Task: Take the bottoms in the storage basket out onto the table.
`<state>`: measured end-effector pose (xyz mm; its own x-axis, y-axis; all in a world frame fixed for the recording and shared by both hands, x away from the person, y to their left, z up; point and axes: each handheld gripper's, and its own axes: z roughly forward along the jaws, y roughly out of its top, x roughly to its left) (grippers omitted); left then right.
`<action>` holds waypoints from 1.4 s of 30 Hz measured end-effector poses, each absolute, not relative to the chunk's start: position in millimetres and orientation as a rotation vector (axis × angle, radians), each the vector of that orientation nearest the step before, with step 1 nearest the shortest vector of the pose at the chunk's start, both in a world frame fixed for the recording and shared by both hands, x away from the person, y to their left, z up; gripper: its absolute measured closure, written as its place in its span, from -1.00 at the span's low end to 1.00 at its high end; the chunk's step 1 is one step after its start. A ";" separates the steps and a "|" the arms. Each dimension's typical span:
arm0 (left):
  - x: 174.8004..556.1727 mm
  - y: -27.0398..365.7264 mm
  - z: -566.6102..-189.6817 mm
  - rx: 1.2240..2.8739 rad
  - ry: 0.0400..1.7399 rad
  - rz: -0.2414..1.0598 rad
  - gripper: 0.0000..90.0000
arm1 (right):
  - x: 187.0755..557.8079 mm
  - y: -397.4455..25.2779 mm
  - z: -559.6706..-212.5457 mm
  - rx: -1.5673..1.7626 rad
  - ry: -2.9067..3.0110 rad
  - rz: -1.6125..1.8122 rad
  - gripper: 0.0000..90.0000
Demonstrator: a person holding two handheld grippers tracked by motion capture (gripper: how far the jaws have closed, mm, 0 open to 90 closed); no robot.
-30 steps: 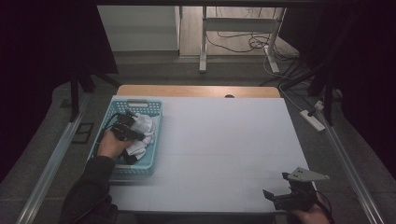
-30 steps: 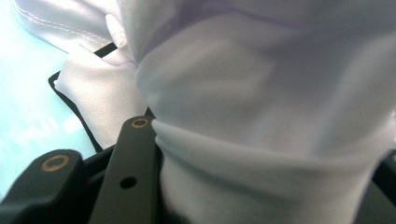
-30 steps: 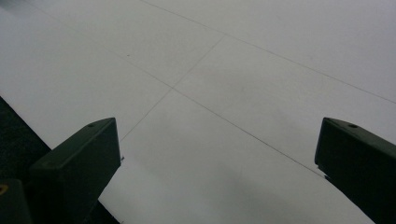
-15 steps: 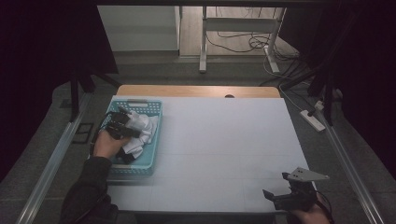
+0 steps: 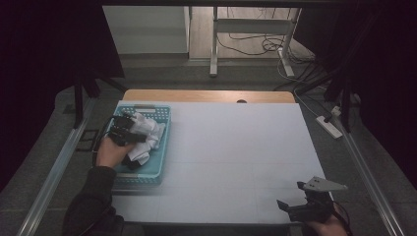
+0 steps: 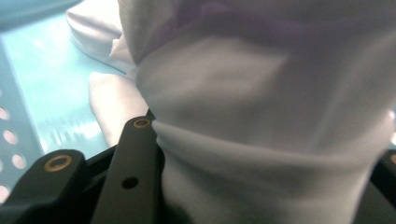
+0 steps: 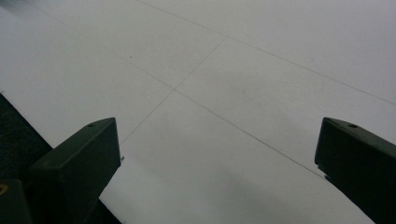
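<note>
Nearest me, my right tool point(image 5: 300, 209) rests at the front right corner of the worktop point(image 5: 236, 152), jaws spread wide with nothing between them; the right gripper view looks along them over bare white sheet crossed by faint lines; I judge it is parked there to stay out of the way while the other hand works. Further in, on the left, my left tool point(image 5: 129, 132) is down in the teal basket point(image 5: 164, 142), which stands at the worktop's left edge; its jaws are clamped on a bunch of white cloth point(image 5: 147, 135), and in the left gripper view the cloth point(image 6: 261, 140) bulges up between the black jaws, with the perforated teal wall beside it; the grip sits low on a thick fold, which I take as a bite deep enough to lift the piece without it slipping. More white fabric lies loose in the basket beneath; it could drag along if I raise too quickly. The white sheet covers most of the worktop, leaving a wooden strip point(image 5: 206, 96) bare at the far edge. Beyond that, the room is dim; grey floor, metal table legs point(image 5: 214, 44), loose cables point(image 5: 251, 46), a power strip point(image 5: 330, 127) at right, dark drapes either side.
</note>
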<state>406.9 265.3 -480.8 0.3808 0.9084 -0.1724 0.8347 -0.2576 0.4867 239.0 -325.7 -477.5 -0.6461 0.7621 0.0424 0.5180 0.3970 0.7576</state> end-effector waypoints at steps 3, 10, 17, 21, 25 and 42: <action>404.9 265.9 -477.0 2.128 1.486 0.207 0.41 | 238.9 -325.8 -477.4 1.114 2.348 1.109 -0.99; 401.1 265.7 -468.5 2.103 1.457 0.229 0.41 | 238.8 -326.3 -477.2 1.111 2.347 1.114 -0.99; 395.7 265.4 -457.0 2.080 1.425 0.259 0.41 | 238.7 -326.5 -477.3 1.110 2.346 1.119 -0.99; 392.9 264.8 -450.2 2.067 1.413 0.273 0.41 | 238.7 -326.6 -477.2 1.110 2.347 1.118 -0.99; 389.6 264.1 -443.2 2.057 1.397 0.287 0.41 | 238.7 -326.6 -477.2 1.109 2.347 1.118 -0.99; 379.8 259.9 -422.4 2.014 1.350 0.315 0.41 | 238.9 -326.8 -477.2 1.113 2.349 1.122 -0.99</action>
<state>379.8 259.9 -422.4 0.4322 0.8862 -0.1670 0.7210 -0.2283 0.6543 238.9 -326.8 -477.2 -0.6505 0.7578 0.0513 0.5161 0.3915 0.7618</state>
